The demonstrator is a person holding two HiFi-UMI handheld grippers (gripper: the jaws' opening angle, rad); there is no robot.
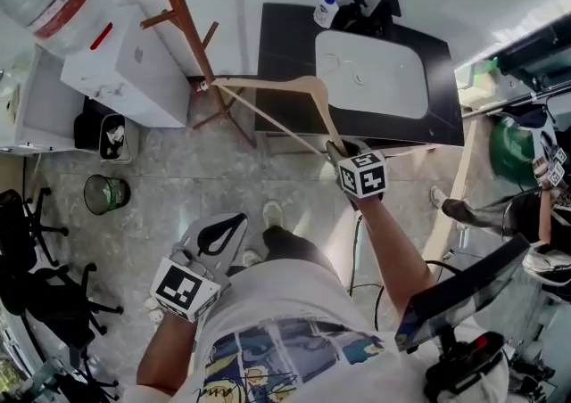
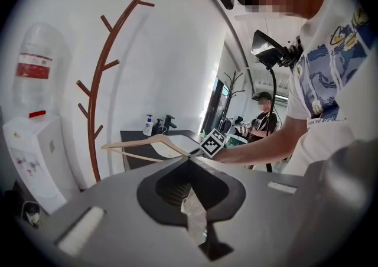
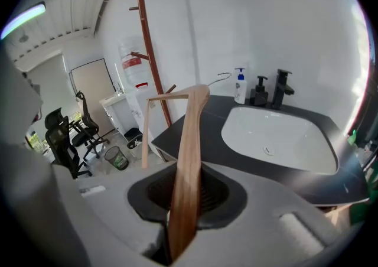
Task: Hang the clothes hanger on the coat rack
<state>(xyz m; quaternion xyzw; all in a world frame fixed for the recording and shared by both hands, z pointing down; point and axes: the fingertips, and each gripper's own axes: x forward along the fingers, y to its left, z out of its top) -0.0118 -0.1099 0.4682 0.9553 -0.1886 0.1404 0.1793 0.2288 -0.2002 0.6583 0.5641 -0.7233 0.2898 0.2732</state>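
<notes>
In the head view, the right arm reached forward and the right gripper (image 1: 335, 150) held the hanger (image 1: 268, 82) near the coat rack (image 1: 183, 9); the left gripper (image 1: 234, 221) hung low by the body. In the left gripper view, its jaws were together and empty. In the right gripper view, the jaws clamped the hanger's wooden arm.

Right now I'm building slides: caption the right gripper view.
Right tool clamps a wooden hanger in front of the dark counter and white sink, coat rack behind.

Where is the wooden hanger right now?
In the head view the hanger sits clamped in the right tongs, over the front edge of the dark sink counter, its far tip by the brown coat rack.
</notes>
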